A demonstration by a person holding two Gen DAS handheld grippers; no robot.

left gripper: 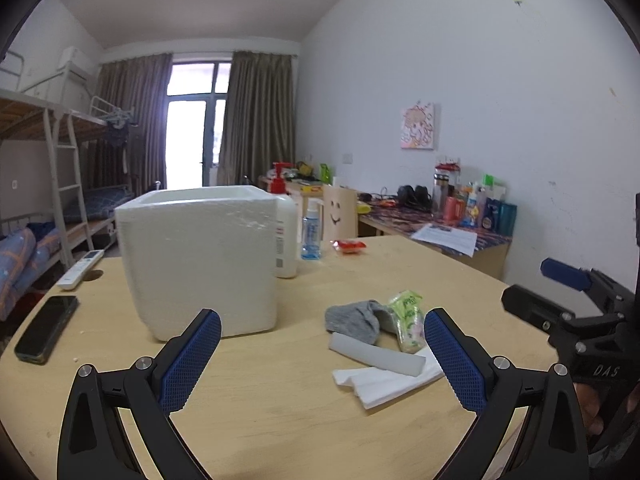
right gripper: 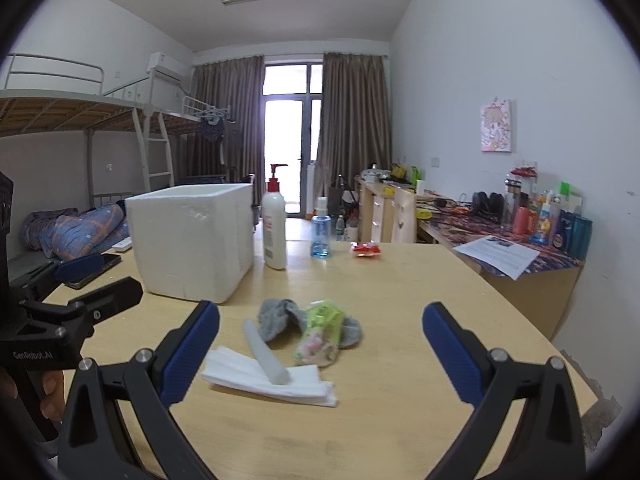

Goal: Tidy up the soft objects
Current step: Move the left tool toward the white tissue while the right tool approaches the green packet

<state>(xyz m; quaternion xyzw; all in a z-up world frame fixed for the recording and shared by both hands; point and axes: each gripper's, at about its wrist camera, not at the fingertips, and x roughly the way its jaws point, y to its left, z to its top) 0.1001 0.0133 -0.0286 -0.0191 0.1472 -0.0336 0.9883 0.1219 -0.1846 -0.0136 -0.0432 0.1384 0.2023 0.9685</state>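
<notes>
Side-by-side wrist views over shared table

Grey sock, green packet, foam tube on folded tissue, near foam box

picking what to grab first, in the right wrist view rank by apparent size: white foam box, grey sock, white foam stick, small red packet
1. white foam box
2. grey sock; white foam stick, look alike
3. small red packet, though farthest away
</notes>
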